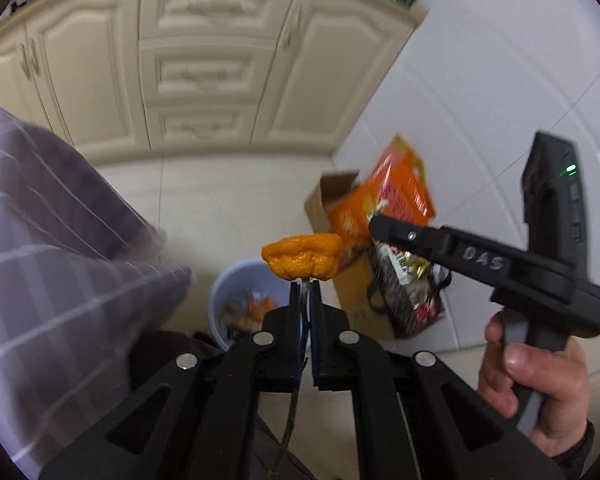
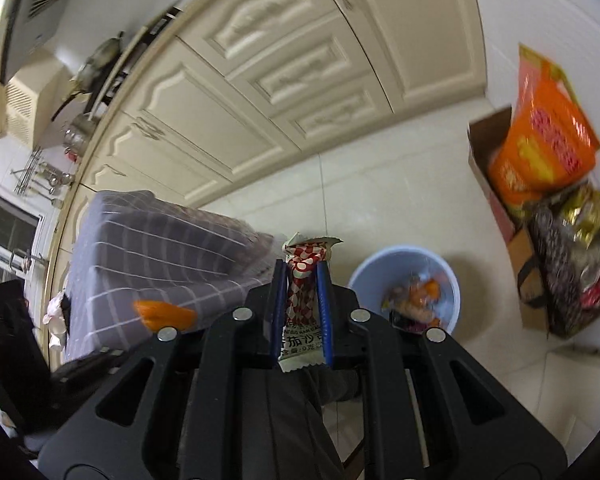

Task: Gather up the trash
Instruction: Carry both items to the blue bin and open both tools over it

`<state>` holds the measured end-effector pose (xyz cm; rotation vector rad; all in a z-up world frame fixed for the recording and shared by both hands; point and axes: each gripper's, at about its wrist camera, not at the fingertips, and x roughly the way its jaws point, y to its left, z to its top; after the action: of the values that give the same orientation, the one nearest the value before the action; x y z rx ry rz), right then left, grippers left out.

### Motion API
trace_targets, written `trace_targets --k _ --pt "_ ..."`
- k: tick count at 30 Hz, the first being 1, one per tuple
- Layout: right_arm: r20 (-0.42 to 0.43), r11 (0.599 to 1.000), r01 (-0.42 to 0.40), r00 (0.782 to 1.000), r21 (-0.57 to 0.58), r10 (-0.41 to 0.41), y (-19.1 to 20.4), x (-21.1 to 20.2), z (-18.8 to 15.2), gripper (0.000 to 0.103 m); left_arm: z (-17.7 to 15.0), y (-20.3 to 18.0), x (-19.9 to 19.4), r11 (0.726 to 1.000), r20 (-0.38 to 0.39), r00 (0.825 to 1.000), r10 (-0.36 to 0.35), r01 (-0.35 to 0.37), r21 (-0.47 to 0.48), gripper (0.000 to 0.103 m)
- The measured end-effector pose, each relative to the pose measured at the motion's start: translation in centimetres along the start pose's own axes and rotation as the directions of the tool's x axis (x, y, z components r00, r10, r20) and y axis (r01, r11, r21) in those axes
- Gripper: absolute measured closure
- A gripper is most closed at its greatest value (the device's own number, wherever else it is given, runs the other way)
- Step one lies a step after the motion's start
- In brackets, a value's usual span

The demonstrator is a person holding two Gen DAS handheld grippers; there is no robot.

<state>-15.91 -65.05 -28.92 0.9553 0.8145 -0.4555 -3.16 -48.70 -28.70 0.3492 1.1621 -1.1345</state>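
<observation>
My left gripper point(image 1: 305, 286) is shut on an orange peel point(image 1: 302, 255) and holds it in the air above the near edge of a pale blue trash bin point(image 1: 236, 280) on the floor. The bin holds several scraps. My right gripper point(image 2: 302, 270) is shut on a red-and-white sauce packet point(image 2: 303, 280), held to the left of the bin point(image 2: 404, 264). The right gripper also shows in the left wrist view point(image 1: 374, 224), to the right. The orange peel shows in the right wrist view point(image 2: 162, 314) at the left.
A table with a grey checked cloth point(image 1: 40, 240) stands on the left. A cardboard box point(image 1: 356, 280) with orange bags point(image 1: 388, 200) and a patterned bag point(image 1: 408, 288) sits by the white wall on the right. Cream cabinets point(image 1: 204, 60) stand behind.
</observation>
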Motion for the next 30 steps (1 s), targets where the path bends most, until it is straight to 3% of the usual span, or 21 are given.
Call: trace_targets --k 7,8,9,10,11,12,17,30 --pt "-0.048 0.997 0.015 0.999 0.076 -0.011 -2.5 3.0 0.2 0.085 1.4 1.2 7.0 1.000 -0.151 0.989 0.006 -0.009 -0.020 0.095" --pt "-0.055 0.997 0.021 0.998 0.079 -0.017 -2.8 3.3 0.2 0.085 1.6 1.4 7.5 1.000 -0.164 0.986 0.014 -0.017 -0.016 0.075" --pt "-0.058 0.996 0.023 0.998 0.084 -0.018 -3.0 3.6 0.2 0.083 1.6 1.7 7.5 1.000 -0.167 0.986 0.010 -0.014 -0.021 0.046" --pt "-0.057 0.995 0.026 0.998 0.092 -0.021 -3.2 3.6 0.2 0.081 1.7 2.0 7.2 0.999 -0.155 0.988 0.017 -0.022 -0.029 0.034" --pt "-0.054 0.995 0.029 0.998 0.097 -0.024 -3.4 3.6 0.1 0.056 1.8 2.1 6.7 0.999 -0.132 0.991 0.038 -0.042 -0.028 0.024" --pt "-0.037 0.995 0.033 0.999 0.098 -0.030 -3.3 3.4 0.1 0.030 1.9 2.2 6.2 0.998 -0.113 0.992 0.052 -0.055 -0.022 0.021" --pt "-0.014 0.993 0.052 0.999 0.103 -0.051 -2.9 3.2 -0.1 0.006 2.4 2.9 4.0 0.995 -0.063 0.993 0.099 -0.100 -0.020 0.019" --pt "0.029 0.998 0.058 0.998 0.037 -0.059 2.0 0.8 0.1 0.006 2.3 2.9 -5.9 0.991 0.147 0.981 0.130 -0.129 -0.018 0.016"
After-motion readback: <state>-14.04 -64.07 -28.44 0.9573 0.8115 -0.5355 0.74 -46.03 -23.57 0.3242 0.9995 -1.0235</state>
